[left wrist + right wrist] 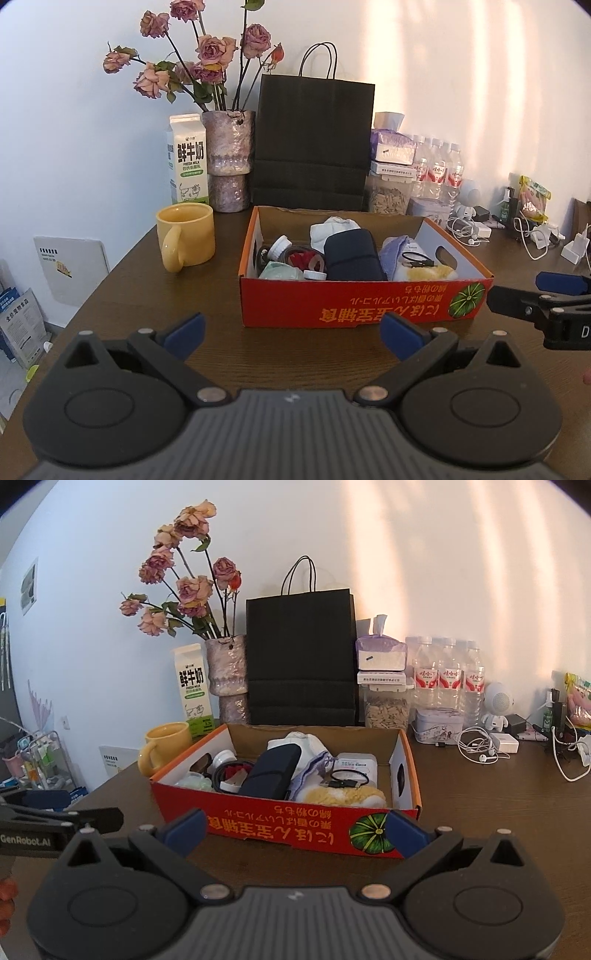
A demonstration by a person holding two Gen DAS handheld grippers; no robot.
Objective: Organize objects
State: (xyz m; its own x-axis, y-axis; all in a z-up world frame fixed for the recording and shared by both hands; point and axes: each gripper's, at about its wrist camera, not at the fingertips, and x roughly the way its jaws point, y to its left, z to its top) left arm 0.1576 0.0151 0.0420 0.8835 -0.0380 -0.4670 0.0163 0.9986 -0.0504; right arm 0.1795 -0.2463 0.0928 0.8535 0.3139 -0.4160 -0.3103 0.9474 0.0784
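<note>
The left claw (291, 338) hovers low over the dark wooden surface (147, 295), its blue-padded fingers spread wide with nothing between them. Straight ahead of it, just past the fingertips, sits the red cardboard box (354, 304), open-topped and printed with a green pumpkin. Inside lie a dark blue case (352, 256), a white cloth (332, 227), a white bottle cap (315, 275), a lavender cloth (391, 251) and a coiled black cable (417, 258). Ahead and to the left of this claw stands a yellow mug (186, 236), apart from the box; farther back are a milk carton (188, 164), a vase of dried roses (229, 162) and a black paper bag (314, 142).

The right claw (295, 825) is likewise wide open and holds nothing, its fingertips close to the near wall of the box, with the pumpkin print by its right finger. Water bottles (447, 675) and white earphones (476, 747) lie ahead to its right
</note>
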